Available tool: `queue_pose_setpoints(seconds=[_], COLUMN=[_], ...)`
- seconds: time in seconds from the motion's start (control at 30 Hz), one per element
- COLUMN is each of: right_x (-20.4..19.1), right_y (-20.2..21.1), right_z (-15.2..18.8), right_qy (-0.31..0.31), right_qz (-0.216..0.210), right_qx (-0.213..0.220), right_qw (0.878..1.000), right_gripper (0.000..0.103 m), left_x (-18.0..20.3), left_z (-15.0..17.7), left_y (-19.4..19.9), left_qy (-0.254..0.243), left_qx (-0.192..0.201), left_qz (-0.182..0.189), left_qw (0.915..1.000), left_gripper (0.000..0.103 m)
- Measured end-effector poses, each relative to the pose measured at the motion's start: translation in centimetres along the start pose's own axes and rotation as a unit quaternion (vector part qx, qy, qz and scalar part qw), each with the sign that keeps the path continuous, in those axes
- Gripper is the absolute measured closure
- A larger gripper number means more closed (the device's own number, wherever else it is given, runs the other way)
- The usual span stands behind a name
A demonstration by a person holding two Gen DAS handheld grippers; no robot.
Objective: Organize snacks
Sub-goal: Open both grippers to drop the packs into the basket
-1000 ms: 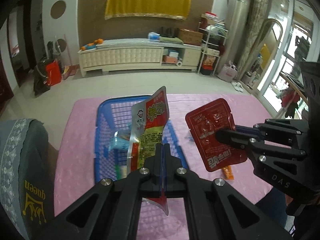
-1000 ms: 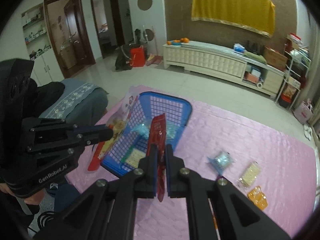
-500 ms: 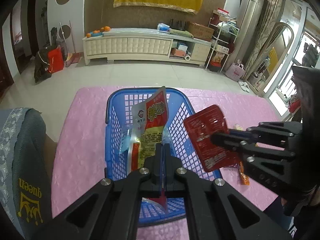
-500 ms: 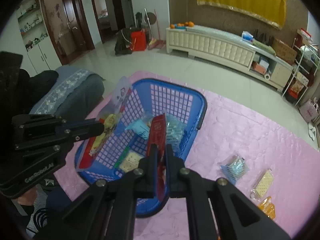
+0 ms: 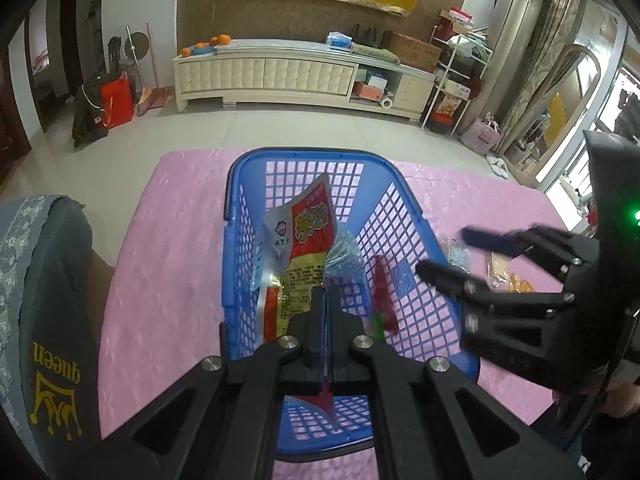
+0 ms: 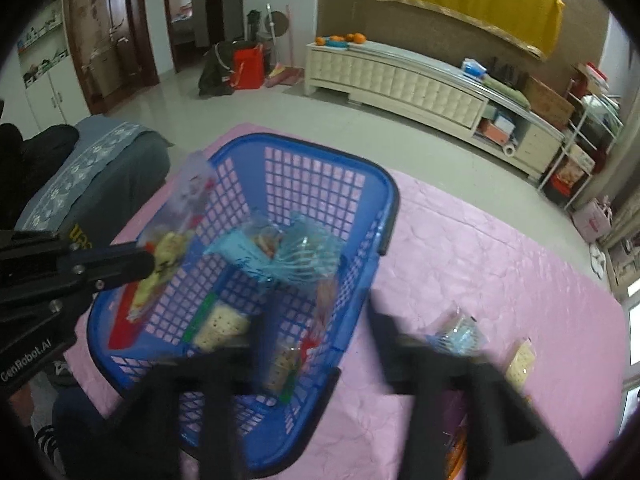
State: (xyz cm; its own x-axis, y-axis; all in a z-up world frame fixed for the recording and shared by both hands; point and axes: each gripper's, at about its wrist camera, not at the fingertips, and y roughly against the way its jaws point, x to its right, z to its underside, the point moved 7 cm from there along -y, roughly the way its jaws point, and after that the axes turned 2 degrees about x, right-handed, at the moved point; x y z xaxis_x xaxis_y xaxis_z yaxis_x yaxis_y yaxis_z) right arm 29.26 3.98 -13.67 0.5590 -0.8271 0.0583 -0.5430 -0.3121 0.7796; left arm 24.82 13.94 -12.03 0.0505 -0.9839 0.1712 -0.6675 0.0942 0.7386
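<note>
- Left wrist view looks steeply down along its own fingers, close above the near end of the blue basket (image 5: 308,168), with the long cabinet (image 5: 280,76) at the far wall
- Right wrist view looks down from the basket's right, close over its rim
- Both share the basket, the pink cloth (image 6: 480,248), and each other's gripper

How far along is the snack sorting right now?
Done: several packets already lie in the blue basket. In hand: the left gripper is shut on a red and yellow packet above the basket; the right gripper has its jaws opening, a dark red packet dropping inside. Left: a few packets remain on the pink cloth.
</note>
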Motion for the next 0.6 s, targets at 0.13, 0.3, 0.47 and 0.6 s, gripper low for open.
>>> queue_pose_setpoints(seconds=[0.13, 0.3, 0.47, 0.6], right_x=[0.6, 1.6, 2.5, 3.2], right_y=[1.2, 2.4, 3.6, 3.6], right_z=[0.2, 0.4, 1.0, 1.3], right_qy=[-0.007, -0.017, -0.037, -0.061], right_qz=[0.009, 0.017, 0.017, -0.003], right_qx=[0.011, 0.016, 0.024, 0.019], right_qw=[1.0, 1.0, 0.999, 0.998], right_gripper=[0.021, 0.014, 0.01, 0.01], left_x=[0.2, 0.9, 2.2, 2.8], left_z=[-0.2, -0.6, -1.0, -1.2], left_y=[0.5, 1.3, 1.5, 1.0], left_qy=[0.006, 0.002, -0.01, -0.005], left_qx=[0.003, 0.012, 0.017, 0.011], left_qz=[0.006, 0.015, 0.023, 0.041], left_qw=[1.0, 0.9998, 0.9995, 0.9991], left_gripper=[0.103, 0.103, 0.103, 0.103])
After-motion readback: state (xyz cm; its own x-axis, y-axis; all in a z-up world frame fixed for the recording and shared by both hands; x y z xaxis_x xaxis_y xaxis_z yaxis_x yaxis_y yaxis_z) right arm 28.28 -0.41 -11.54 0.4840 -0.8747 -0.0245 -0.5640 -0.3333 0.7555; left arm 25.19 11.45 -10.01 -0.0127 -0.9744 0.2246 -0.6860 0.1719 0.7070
